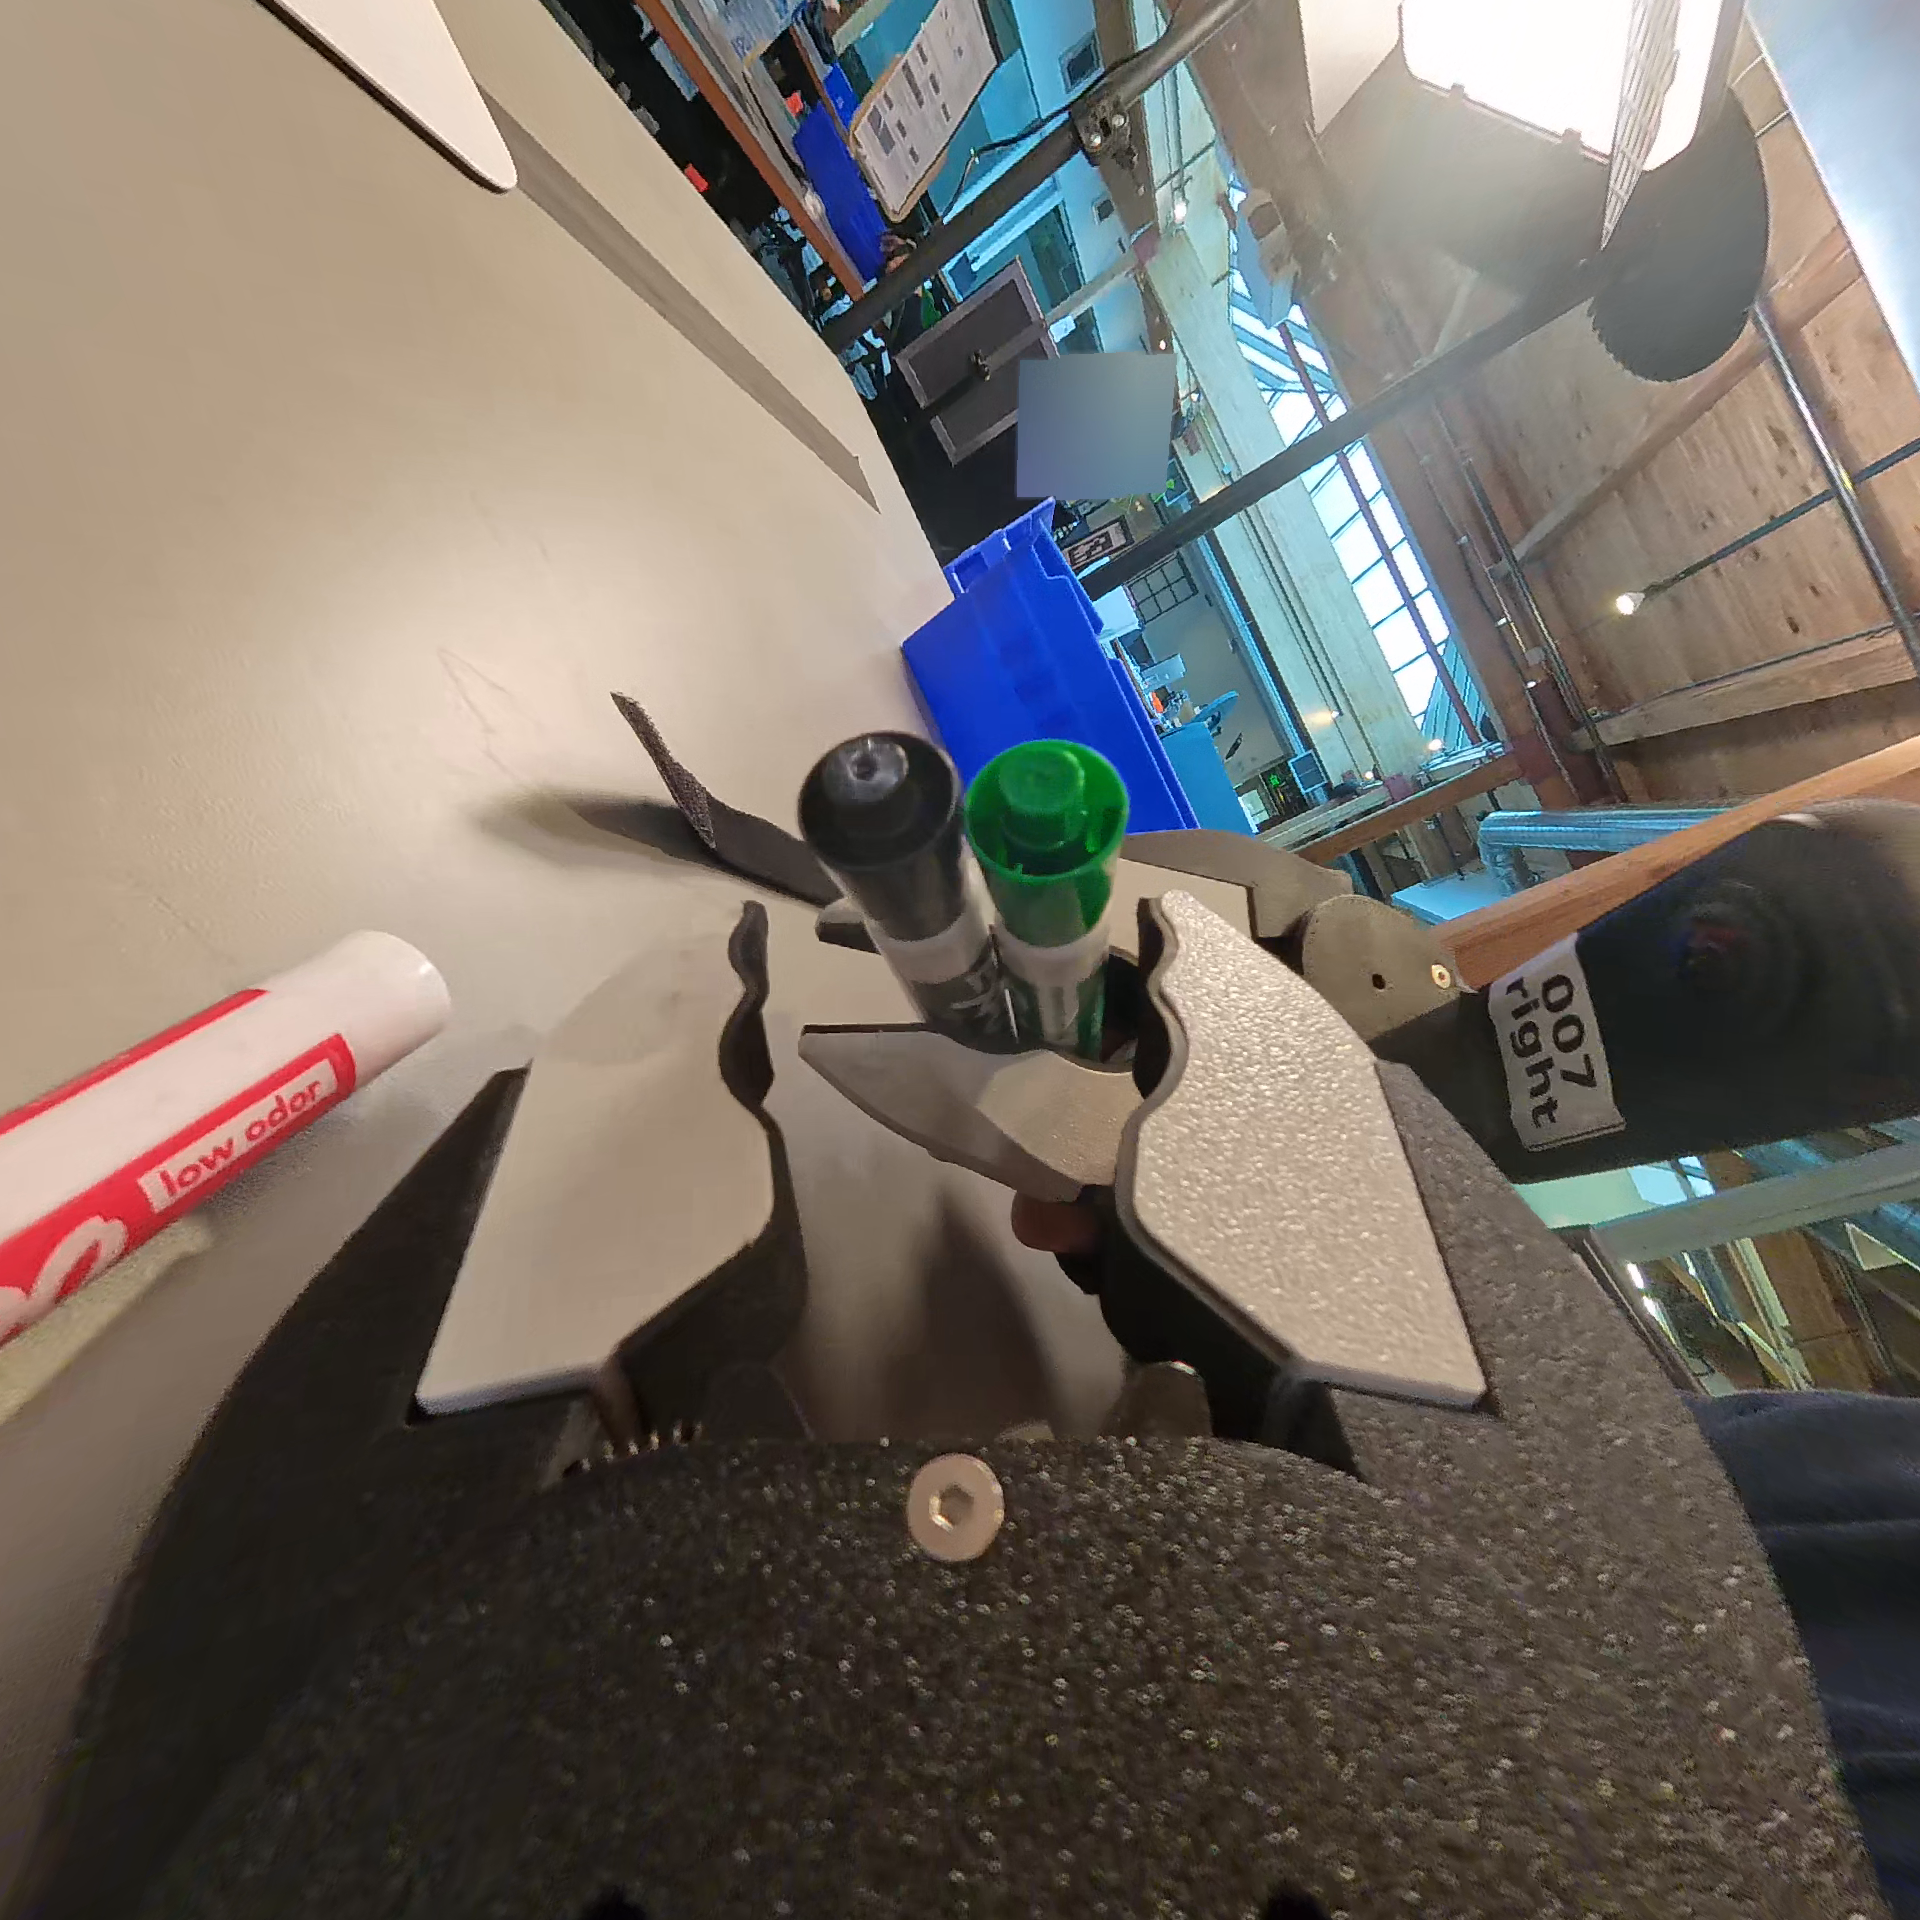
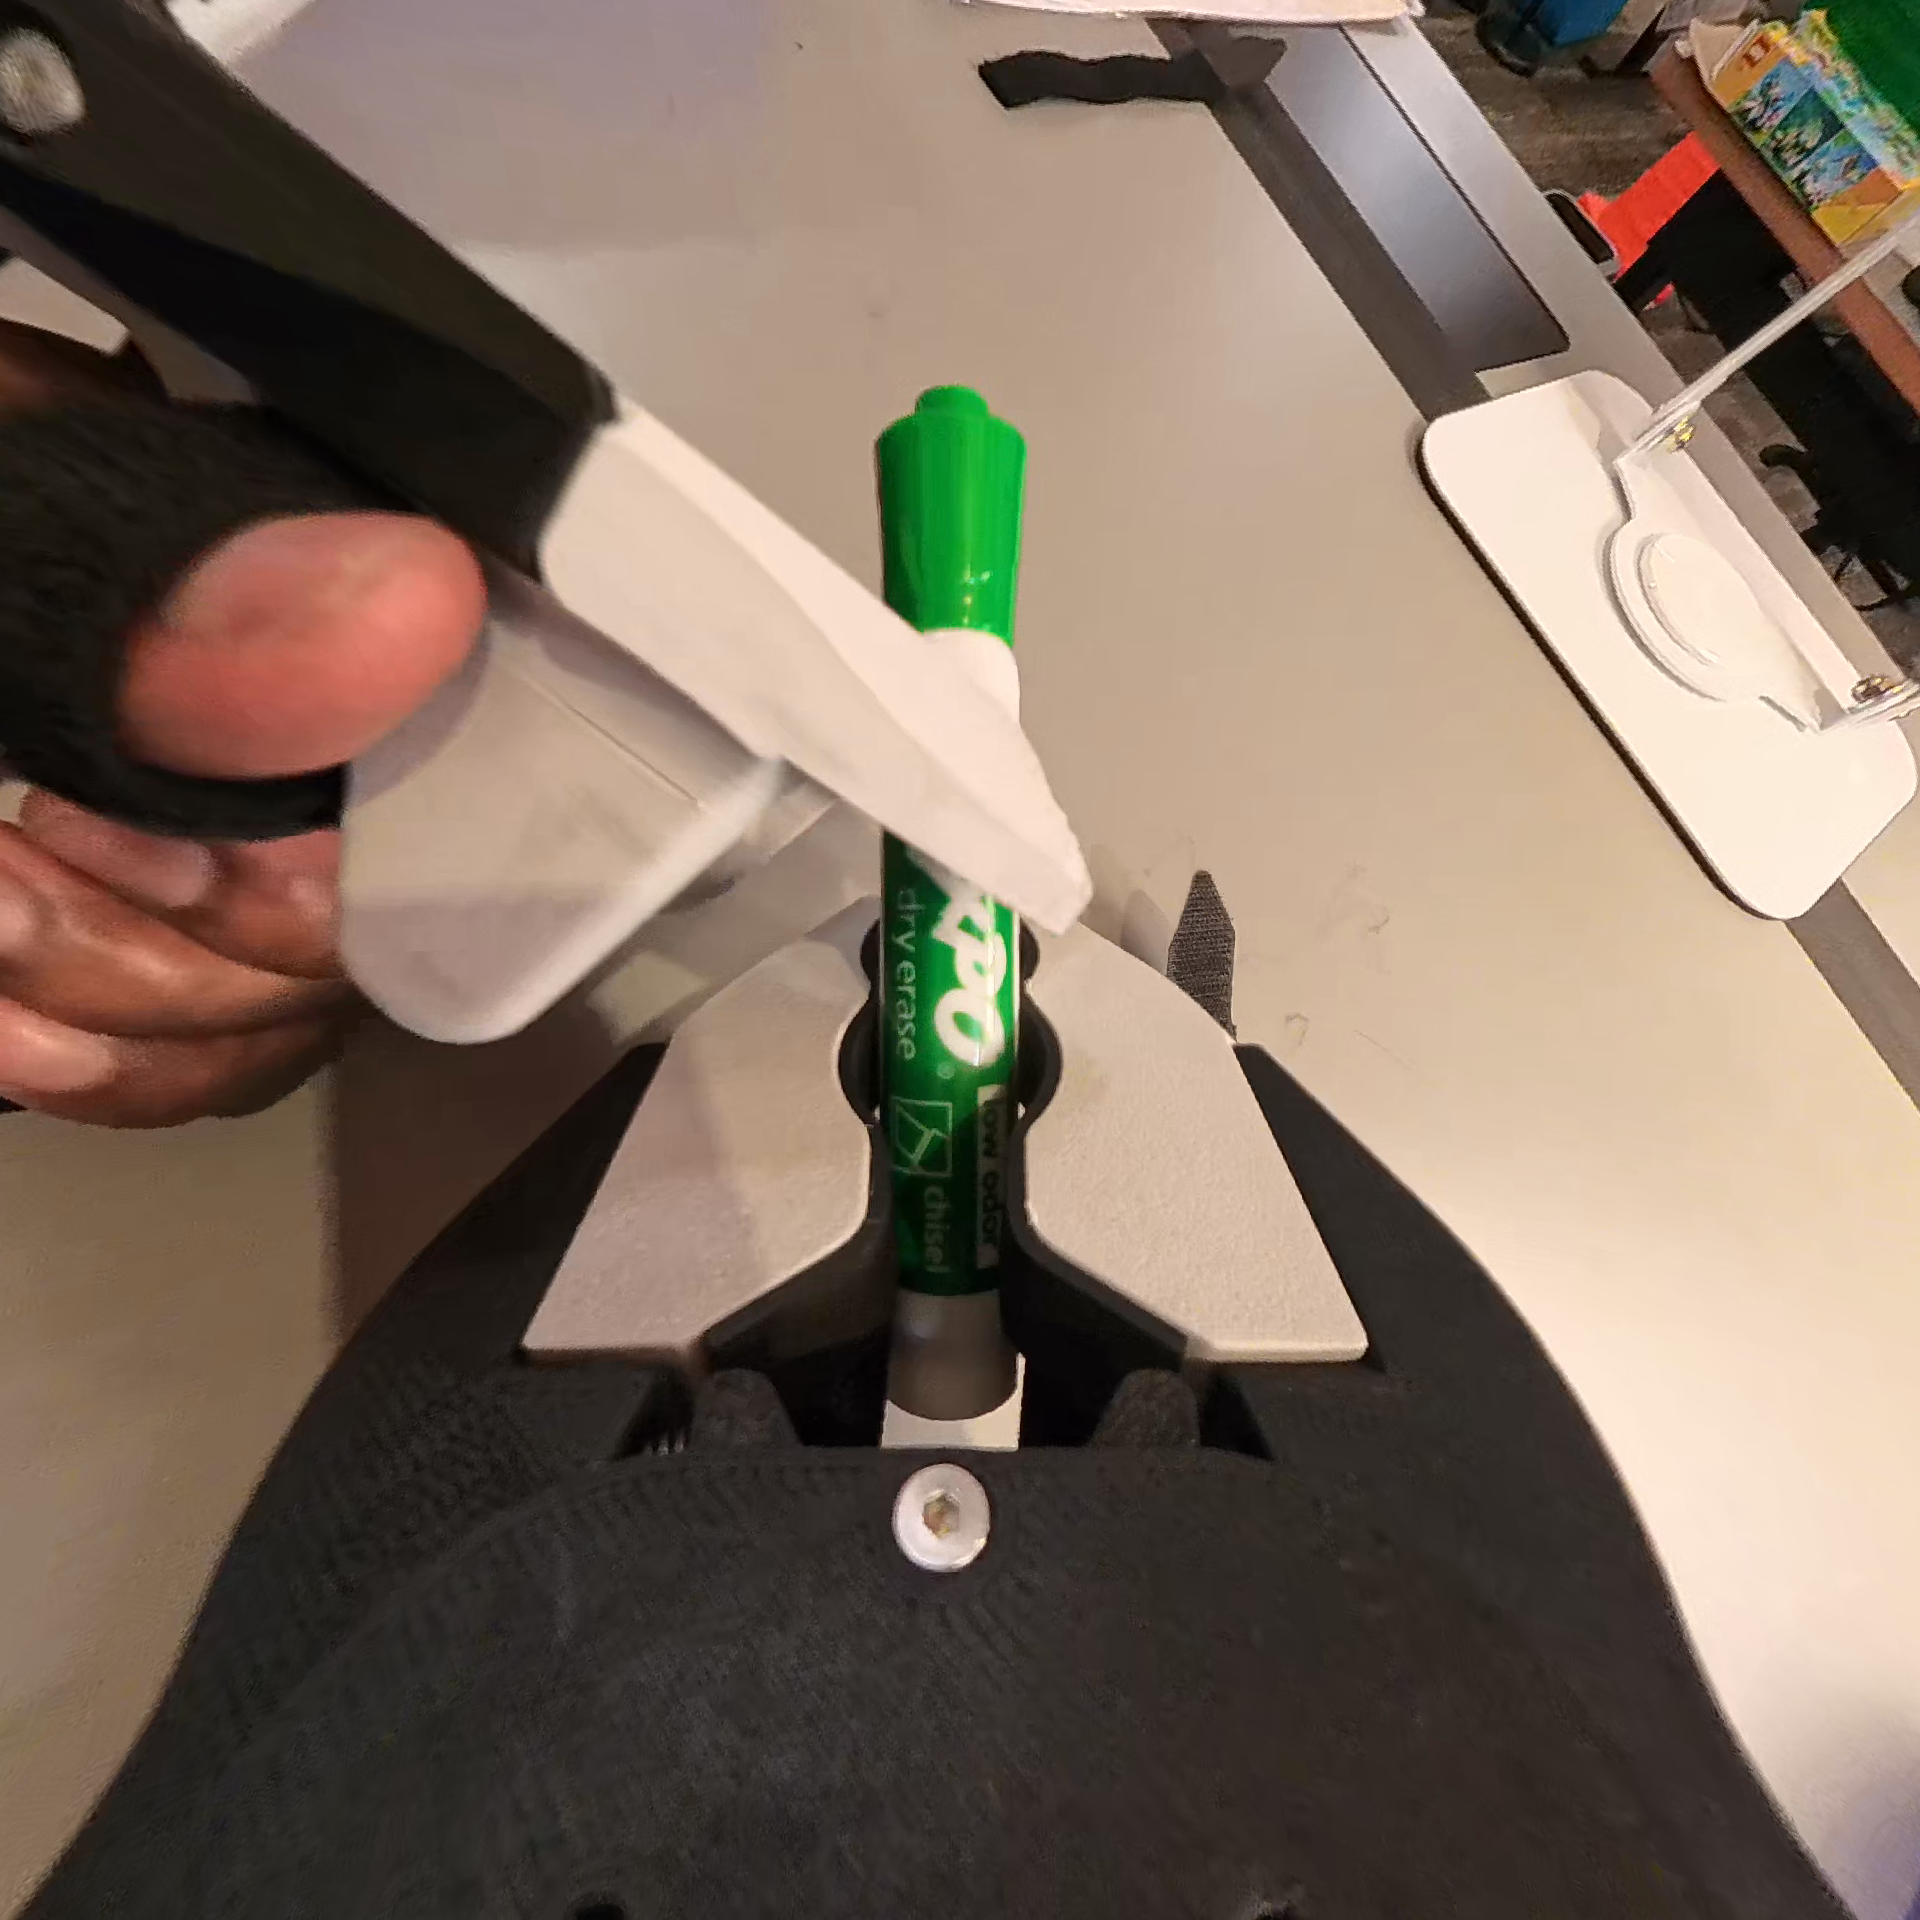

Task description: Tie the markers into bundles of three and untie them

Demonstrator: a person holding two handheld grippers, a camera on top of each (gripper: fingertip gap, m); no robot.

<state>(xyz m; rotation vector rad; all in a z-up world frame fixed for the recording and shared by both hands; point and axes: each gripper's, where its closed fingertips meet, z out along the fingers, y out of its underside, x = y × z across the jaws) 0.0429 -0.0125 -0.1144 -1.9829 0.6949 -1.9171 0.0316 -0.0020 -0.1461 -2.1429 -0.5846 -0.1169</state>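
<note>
The right gripper [image 2: 951, 1023] clamps the green marker [image 2: 948, 644] and black marker [image 1: 899, 883] together, the left gripper [image 1: 940, 997] gapes, the red marker [image 1: 187, 1101] lies apart and the strap [image 1: 717, 821] unwrapped, so bundling seems barely begun.

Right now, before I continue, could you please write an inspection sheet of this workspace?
Surface: pale grey tabletop, faint scuffs.
Job's things: green-capped marker beside black-capped marker; red-and-white marker lying loose; black fabric strap on the table.
Clutter: white flat stand; blue plastic bin.
Grippers: right gripper clamps the green-capped marker; left gripper open.
Cables: nothing seen.
Surroundings: wood-walled workshop, windows.
</note>
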